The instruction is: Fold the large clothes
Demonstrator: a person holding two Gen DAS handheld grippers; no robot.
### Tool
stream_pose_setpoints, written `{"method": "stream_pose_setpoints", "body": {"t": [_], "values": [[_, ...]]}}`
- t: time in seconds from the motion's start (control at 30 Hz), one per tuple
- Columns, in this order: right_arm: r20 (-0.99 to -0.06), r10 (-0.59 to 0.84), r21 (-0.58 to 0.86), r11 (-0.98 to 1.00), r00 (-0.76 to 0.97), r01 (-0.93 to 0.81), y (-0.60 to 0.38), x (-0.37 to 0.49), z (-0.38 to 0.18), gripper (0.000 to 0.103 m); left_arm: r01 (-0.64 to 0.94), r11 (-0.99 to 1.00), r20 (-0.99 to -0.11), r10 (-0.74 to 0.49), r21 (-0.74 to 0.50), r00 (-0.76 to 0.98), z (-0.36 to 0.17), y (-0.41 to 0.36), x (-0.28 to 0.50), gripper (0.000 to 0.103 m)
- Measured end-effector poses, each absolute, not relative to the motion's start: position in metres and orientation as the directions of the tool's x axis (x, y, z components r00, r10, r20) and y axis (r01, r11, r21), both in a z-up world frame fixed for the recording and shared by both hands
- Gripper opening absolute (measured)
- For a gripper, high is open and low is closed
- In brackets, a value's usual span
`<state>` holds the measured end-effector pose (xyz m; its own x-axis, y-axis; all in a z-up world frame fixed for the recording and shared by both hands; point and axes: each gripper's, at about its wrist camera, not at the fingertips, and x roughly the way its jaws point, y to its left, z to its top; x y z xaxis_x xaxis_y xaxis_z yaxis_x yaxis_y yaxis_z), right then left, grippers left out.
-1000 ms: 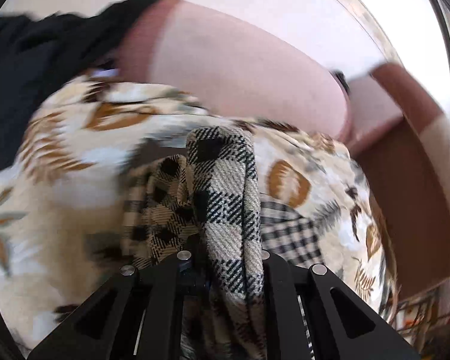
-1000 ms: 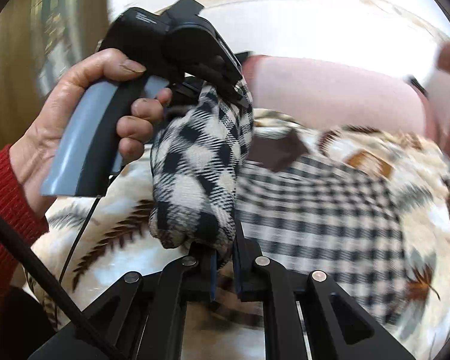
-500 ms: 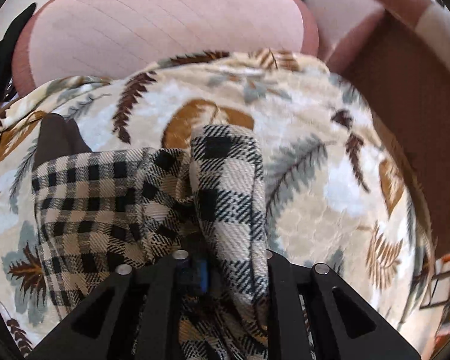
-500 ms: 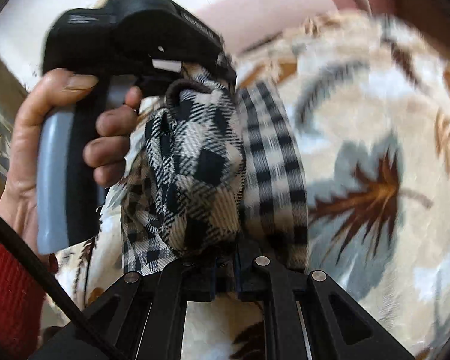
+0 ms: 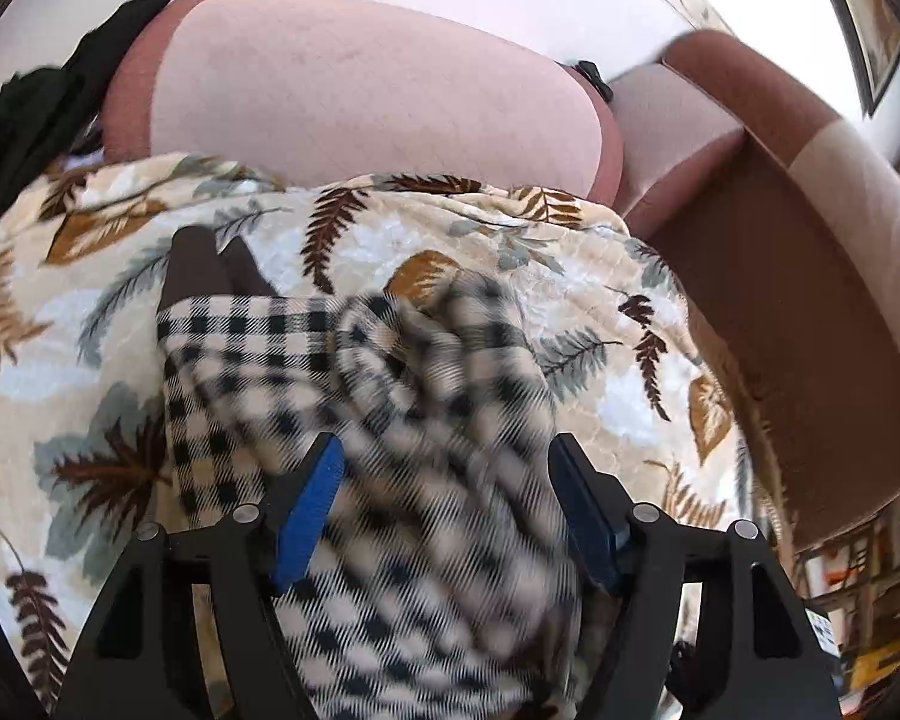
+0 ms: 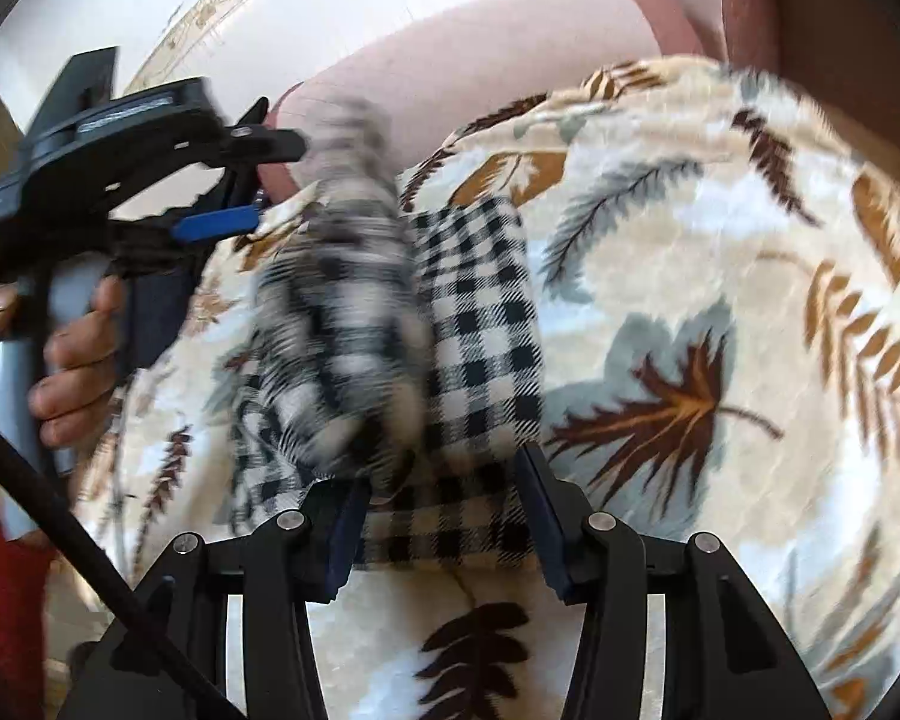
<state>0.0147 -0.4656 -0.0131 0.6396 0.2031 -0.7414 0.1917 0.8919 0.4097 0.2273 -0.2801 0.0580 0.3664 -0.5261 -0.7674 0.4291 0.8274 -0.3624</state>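
on the leaf-print blanket (image 5: pixel 510 252) lies the checked garment (image 5: pixel 258 348), its near part motion-blurred between the wide-apart jaws of the left gripper (image 5: pixel 447 468) and right gripper (image 6: pixel 441 474); neither grips it.

Checked garment (image 5: pixel 354 372) on the leaf-print blanket (image 5: pixel 600 324), sofa backrest (image 5: pixel 342 90) behind, armrest (image 5: pixel 810 252) at right

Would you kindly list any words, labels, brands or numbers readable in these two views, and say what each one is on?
No text can be read in either view.
Left gripper: a pale strip on top of its body could be a label, but it is too blurred to read.
Framed picture on the wall: no legible writing.
Checked garment and leaf-print blanket: pattern only, no visible tag or lettering.
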Motion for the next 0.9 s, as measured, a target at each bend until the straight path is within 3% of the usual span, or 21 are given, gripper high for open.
{"method": "stream_pose_setpoints", "body": {"t": [0.13,0.3,0.43,0.57,0.63,0.67,0.7,0.9], "values": [[-0.737,0.164,0.404,0.885,0.655,0.232,-0.478,0.014,-0.008,0.053,0.41,0.834,-0.769,-0.522,-0.37,0.369,0.052,-0.26,0.219,0.07],[-0.617,0.141,0.41,0.897,0.774,0.163,-0.488,0.034,0.02,0.056,0.412,0.861,-0.808,-0.457,-0.298,0.372,0.02,-0.238,0.191,0.07],[-0.645,0.24,0.488,0.86,0.725,0.149,-0.493,0.089,0.0,0.056,0.394,0.878,-0.835,-0.418,-0.272,0.356,-0.005,-0.222,0.171,0.07],[-0.619,0.408,0.672,0.717,0.671,0.183,-0.504,0.134,-0.042,0.056,0.362,0.885,-0.833,-0.421,-0.291,0.358,-0.014,-0.209,0.161,0.07],[-0.597,0.455,0.712,0.681,0.661,0.174,-0.503,0.148,-0.051,0.04,0.358,0.895,-0.838,-0.398,-0.266,0.374,-0.016,-0.207,0.157,0.07],[-0.591,0.482,0.726,0.668,0.647,0.165,-0.499,0.156,-0.056,0.014,0.36,0.898,-0.84,-0.387,-0.251,0.379,-0.016,-0.207,0.156,0.07],[-0.587,0.498,0.733,0.662,0.638,0.156,-0.495,0.159,-0.059,0.008,0.363,0.902,-0.843,-0.374,-0.234,0.386,-0.015,-0.208,0.155,0.07],[-0.585,0.347,0.632,0.762,0.733,0.144,-0.496,0.141,-0.011,0.004,0.398,0.902,-0.848,-0.337,-0.167,0.409,-0.02,-0.217,0.15,0.07]]}}
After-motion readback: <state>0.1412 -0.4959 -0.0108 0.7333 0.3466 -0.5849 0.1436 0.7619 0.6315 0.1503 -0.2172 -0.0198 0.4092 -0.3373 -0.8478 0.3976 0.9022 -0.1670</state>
